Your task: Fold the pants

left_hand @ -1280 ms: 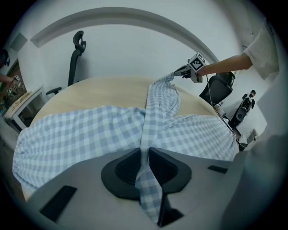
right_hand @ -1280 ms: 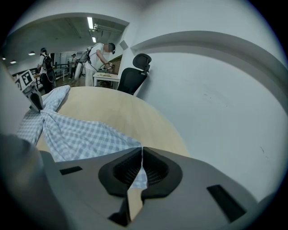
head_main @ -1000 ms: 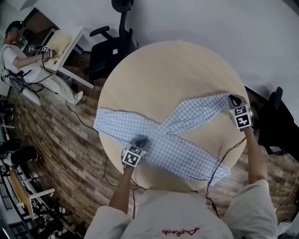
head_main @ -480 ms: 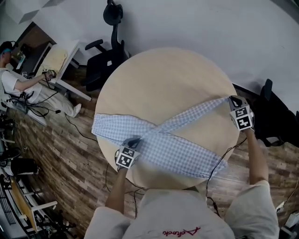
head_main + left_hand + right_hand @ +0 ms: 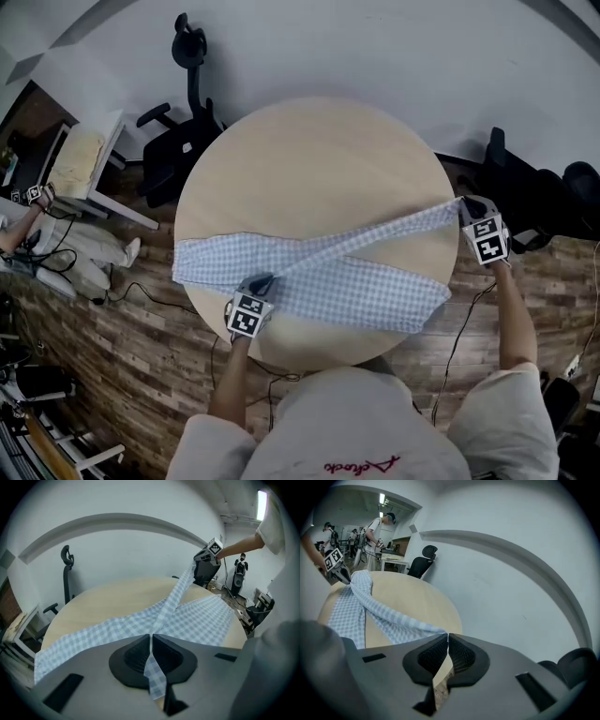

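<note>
Blue-and-white checked pants (image 5: 366,286) lie spread across a round wooden table (image 5: 309,159). My left gripper (image 5: 260,281) is near the table's front left, shut on a fold of the pants (image 5: 159,616). My right gripper (image 5: 465,206) is at the table's right edge, shut on the end of one leg. That leg (image 5: 375,239) runs taut between the two grippers, crossing above the rest of the cloth. In the left gripper view the right gripper (image 5: 205,556) holds the strip up. In the right gripper view the leg (image 5: 389,618) leads back to the left gripper (image 5: 341,575).
Black office chairs stand behind the table at the left (image 5: 173,155) and at the right (image 5: 525,187). A desk (image 5: 80,159) with a seated person is at the far left. Cables (image 5: 141,291) trail over the wooden floor. People (image 5: 377,534) stand in the background.
My right gripper has carried the leg end outward to the table's right edge, and the leg now runs straighter and tauter. My left gripper has risen a little with its fold.
</note>
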A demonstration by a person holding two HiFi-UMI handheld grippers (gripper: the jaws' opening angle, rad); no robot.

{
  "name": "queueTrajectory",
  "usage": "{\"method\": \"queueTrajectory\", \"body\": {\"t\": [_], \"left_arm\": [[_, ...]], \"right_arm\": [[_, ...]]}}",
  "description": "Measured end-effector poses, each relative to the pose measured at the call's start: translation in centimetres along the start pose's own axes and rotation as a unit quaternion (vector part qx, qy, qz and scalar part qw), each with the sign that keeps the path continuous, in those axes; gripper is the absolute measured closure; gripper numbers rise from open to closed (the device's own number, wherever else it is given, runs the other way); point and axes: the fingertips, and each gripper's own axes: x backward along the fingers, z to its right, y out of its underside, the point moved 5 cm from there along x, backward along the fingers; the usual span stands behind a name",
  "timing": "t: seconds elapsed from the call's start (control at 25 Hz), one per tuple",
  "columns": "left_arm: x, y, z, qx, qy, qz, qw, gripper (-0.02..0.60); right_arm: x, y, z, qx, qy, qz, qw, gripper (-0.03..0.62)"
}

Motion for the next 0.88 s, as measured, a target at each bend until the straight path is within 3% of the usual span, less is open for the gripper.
{"method": "queueTrajectory", "body": {"t": [0.48, 0.88], "left_arm": [[2.4, 0.2, 0.2, -0.058, 0.036, 0.029, 0.9973, 0.535], [3.8, 2.8, 2.3, -0.056, 0.027, 0.005, 0.9981, 0.535]], "right_arm": [[11.6, 7.6, -4.7, -0.039, 0.048, -0.020, 0.998, 0.560], [16.2, 13.4, -8.9, -0.042, 0.020, -0.028, 0.999, 0.560]]}}
